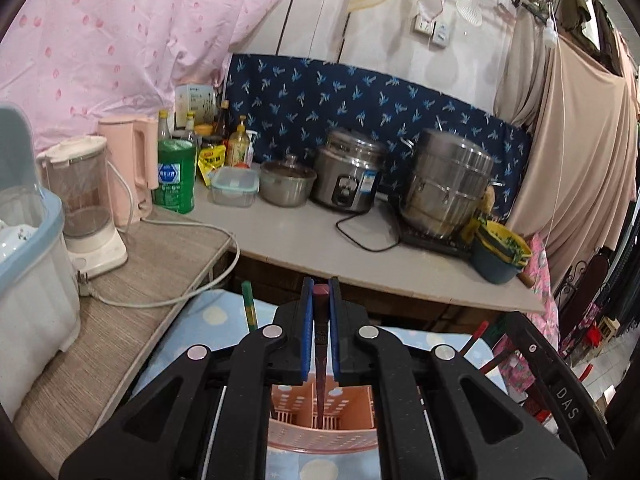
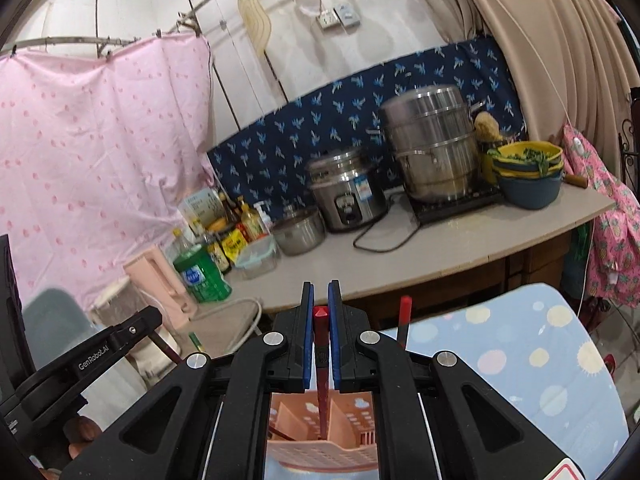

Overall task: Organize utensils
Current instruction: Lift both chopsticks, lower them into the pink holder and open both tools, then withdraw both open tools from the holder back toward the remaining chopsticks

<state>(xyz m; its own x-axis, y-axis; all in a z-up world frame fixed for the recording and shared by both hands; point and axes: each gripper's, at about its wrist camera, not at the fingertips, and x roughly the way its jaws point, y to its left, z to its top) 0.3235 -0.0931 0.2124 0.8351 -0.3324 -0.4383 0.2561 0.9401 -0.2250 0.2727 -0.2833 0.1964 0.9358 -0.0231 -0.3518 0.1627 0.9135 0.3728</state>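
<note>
Below both wrist cameras sits a pink slotted utensil holder (image 1: 322, 434) on a light blue spotted cloth (image 2: 532, 364).

Left wrist view, left to right: a pale blue dish bin (image 1: 28, 264) stands at the left edge, then a blender (image 1: 86, 208), a pink kettle (image 1: 132, 168) and a green bottle (image 1: 176, 176). Centre: left gripper (image 1: 320, 308), jaws pinching a dark red chopstick (image 1: 321, 356). The stick stands upright and its lower end reaches down into the holder; I cannot tell whether it touches the bottom. A green-tipped chopstick (image 1: 249, 304) rises just left of the gripper. Further right, on the grey surface (image 1: 304, 240), are a rice cooker (image 1: 348, 174), a steel steamer pot (image 1: 446, 184) and a yellow bowl stacked in a blue one (image 1: 500, 256).

Right wrist view, left to right: the other gripper's black body shows at lower left. Centre: right gripper (image 2: 321, 310), jaws pinching a red chopstick (image 2: 321, 376), upright, its lower end inside a compartment of the same holder (image 2: 320, 452). A second red chopstick (image 2: 404, 320) stands just right of the jaws.
</note>
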